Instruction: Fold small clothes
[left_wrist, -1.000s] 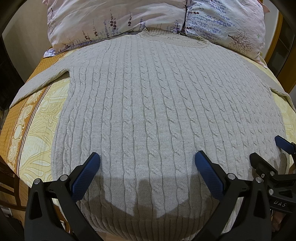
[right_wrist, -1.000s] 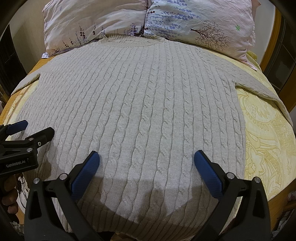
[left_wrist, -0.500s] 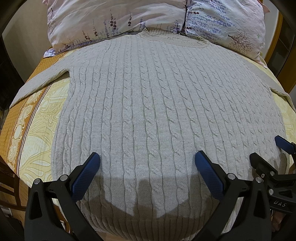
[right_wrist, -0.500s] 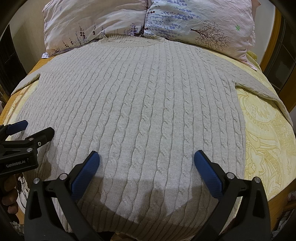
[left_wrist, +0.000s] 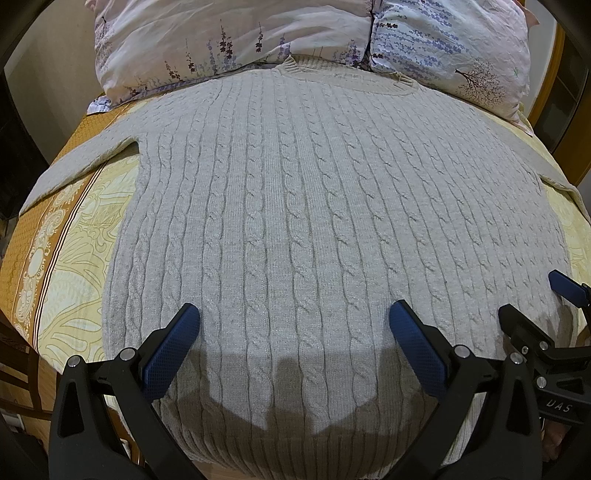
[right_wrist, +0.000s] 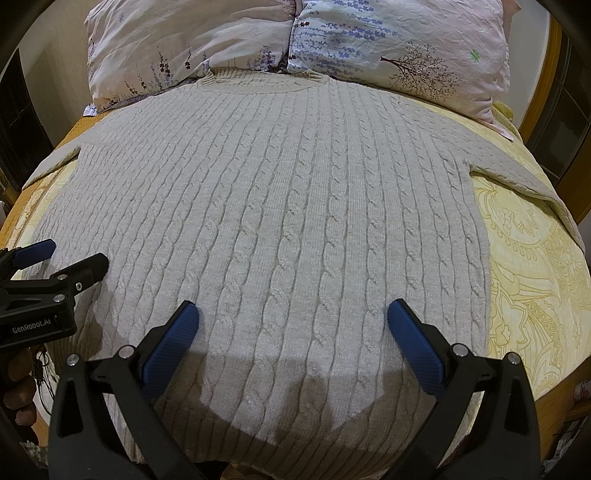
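Cable-knit sweater (left_wrist: 295, 221) in pale grey-beige lies spread flat and face-up over the bed, its ribbed collar (left_wrist: 291, 68) at the far end touching the pillows and its ribbed hem nearest the cameras. Both sleeves run outward: the left sleeve (left_wrist: 77, 162) stretches across the bedspread toward the bed's left edge, and the right sleeve (right_wrist: 517, 177) angles off toward the right edge.

Over the hem area hangs the left gripper (left_wrist: 294, 328), its blue-padded fingers spread wide with nothing between them; whether the pads touch the knit cannot be told. Beside it the right gripper (right_wrist: 293, 325) is likewise spread wide and holds nothing, positioned above the hem a little to the right. Each gripper shows at the edge of the other's view, close together, and both cast a dark shadow on the lower part of the sweater.

Around the garment, a yellow bedspread (left_wrist: 74, 240) with a pale leaf pattern and an orange ornamental border shows on the left, and the same yellow cloth (right_wrist: 535, 266) on the right. Two floral pillows sit side by side at the head: the left pillow (left_wrist: 221, 33) with lavender sprigs, the right pillow (right_wrist: 406, 40) with purple sprays and a small tree print. A wooden frame (right_wrist: 546, 70) curves up behind the right pillow. Nothing lies on top of the sweater.
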